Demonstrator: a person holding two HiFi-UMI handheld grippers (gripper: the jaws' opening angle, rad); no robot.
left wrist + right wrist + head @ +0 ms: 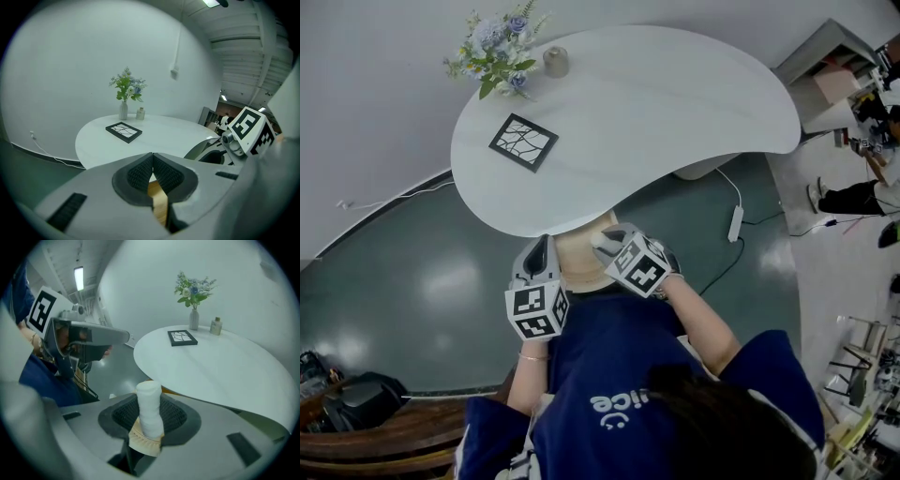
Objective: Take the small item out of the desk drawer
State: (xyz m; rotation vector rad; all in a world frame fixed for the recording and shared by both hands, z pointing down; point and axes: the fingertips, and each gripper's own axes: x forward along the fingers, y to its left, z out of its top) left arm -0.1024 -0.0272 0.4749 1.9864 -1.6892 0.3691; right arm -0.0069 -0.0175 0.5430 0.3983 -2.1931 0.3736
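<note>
Right claw [150, 422] gripping white roll [148, 399], left claw [152, 174] closed — pale desk [675, 103], green floor [412, 272]

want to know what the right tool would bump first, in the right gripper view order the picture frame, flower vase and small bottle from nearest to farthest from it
1. picture frame, middle of the table, nearest the right tool.
2. flower vase and small bottle, side by side at its far edge; too close to call.
</note>
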